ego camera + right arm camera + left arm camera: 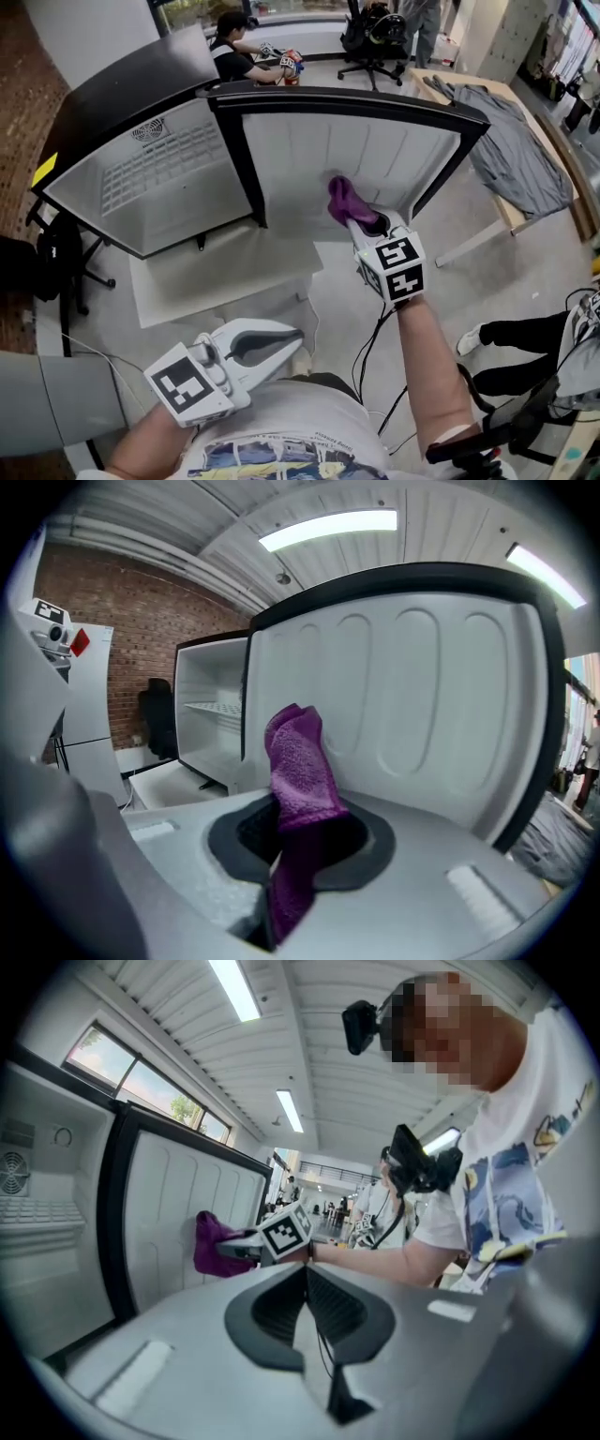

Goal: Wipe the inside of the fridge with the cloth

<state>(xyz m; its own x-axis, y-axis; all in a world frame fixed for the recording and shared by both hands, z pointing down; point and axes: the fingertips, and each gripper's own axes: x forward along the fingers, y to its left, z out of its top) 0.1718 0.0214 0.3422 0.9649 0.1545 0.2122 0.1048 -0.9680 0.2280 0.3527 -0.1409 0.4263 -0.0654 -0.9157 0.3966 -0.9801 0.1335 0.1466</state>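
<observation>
A black fridge stands open, with a white wire shelf in its compartment, whose depths are hard to make out from the head view. Beside it the door shows its ribbed white liner. The left gripper hangs low by the person's shirt, jaws together on nothing. The right gripper reaches to the liner, jaws clamped on the purple cloth. The cloth's upper end rises against the door, and its lower end is lost between the jaws.
</observation>
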